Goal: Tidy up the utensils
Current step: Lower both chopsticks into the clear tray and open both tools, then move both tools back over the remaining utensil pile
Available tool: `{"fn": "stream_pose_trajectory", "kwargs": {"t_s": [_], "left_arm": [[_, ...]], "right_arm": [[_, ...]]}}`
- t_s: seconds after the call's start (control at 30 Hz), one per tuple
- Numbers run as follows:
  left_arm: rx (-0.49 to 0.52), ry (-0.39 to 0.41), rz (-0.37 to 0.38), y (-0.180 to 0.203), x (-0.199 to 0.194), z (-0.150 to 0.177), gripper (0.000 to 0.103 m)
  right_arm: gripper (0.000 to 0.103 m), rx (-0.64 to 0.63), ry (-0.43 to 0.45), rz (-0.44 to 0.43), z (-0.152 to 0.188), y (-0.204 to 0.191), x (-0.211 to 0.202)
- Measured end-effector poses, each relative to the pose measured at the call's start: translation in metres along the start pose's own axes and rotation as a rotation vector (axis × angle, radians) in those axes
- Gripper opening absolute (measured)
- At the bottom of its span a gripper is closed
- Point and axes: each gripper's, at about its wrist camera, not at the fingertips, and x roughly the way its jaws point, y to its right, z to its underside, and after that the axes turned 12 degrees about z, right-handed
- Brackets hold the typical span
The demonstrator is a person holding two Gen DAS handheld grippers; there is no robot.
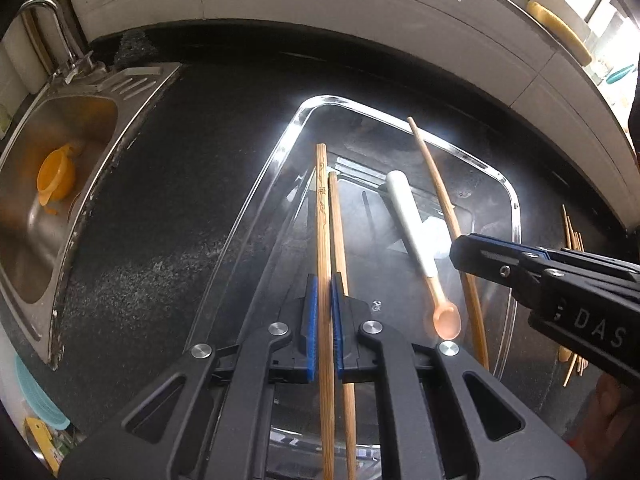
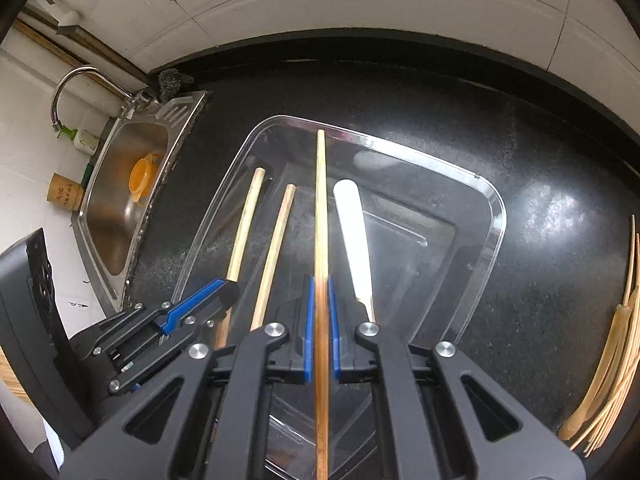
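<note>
A clear plastic tray [image 1: 514, 200] [image 2: 496, 208] sits on the black counter. My left gripper [image 1: 325, 296] is shut on a bamboo chopstick [image 1: 322, 216] held over the tray; a second chopstick [image 1: 338, 236] lies just right of it in the tray. My right gripper [image 2: 320, 300] is shut on another bamboo chopstick [image 2: 320, 208], also over the tray, and shows in the left wrist view [image 1: 472, 254]. A white-handled spoon with a pink bowl [image 1: 412, 228] [image 2: 356, 232] lies in the tray. The left gripper shows in the right wrist view [image 2: 224, 292].
A steel sink [image 1: 24, 240] [image 2: 116, 216] with an orange strainer [image 1: 56, 178] lies to the left, its tap [image 2: 64, 92] behind. Several loose bamboo utensils [image 2: 612, 344] [image 1: 572, 240] lie on the counter right of the tray. White tiled wall runs behind.
</note>
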Motion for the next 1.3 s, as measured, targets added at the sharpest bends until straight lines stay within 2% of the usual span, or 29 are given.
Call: {"fn": "stream_pose_trajectory", "kwargs": {"t_s": [0.23, 0.27, 0.3, 0.33, 0.37, 0.43, 0.63, 0.97, 1.1, 1.3], "left_arm": [[-0.004, 0.012, -0.005, 0.0, -0.002, 0.0, 0.009], [-0.005, 0.013, -0.007, -0.001, -0.003, 0.0, 0.017], [-0.003, 0.015, -0.007, -0.001, -0.004, 0.001, 0.056], [-0.001, 0.02, -0.005, 0.0, -0.006, 0.0, 0.073], [-0.001, 0.045, -0.013, 0.001, -0.011, 0.001, 0.097], [0.009, 0.088, -0.018, 0.004, -0.021, 0.004, 0.097], [-0.004, 0.076, -0.002, 0.008, -0.027, 0.008, 0.097], [0.025, 0.117, -0.02, 0.027, -0.051, 0.014, 0.097], [0.069, 0.13, -0.014, 0.055, -0.061, 0.019, 0.097], [0.172, 0.124, 0.036, 0.135, -0.053, 0.032, 0.097]], "right_arm": [[0.008, 0.027, 0.037, -0.024, -0.01, 0.005, -0.01], [0.012, 0.033, 0.047, -0.026, -0.011, 0.006, -0.013], [0.019, 0.044, 0.056, -0.03, -0.011, 0.009, -0.017], [0.053, 0.055, 0.065, -0.032, -0.012, 0.011, -0.019], [0.081, 0.067, 0.092, -0.031, -0.011, 0.013, -0.024], [0.081, 0.067, 0.111, -0.031, -0.011, 0.015, -0.031], [0.081, 0.076, 0.109, -0.041, -0.007, 0.015, -0.036], [0.081, 0.074, 0.165, -0.037, 0.014, 0.027, -0.07], [0.081, 0.127, 0.201, -0.008, 0.038, 0.065, -0.094], [0.081, 0.261, 0.253, 0.086, 0.096, 0.169, -0.136]]}}
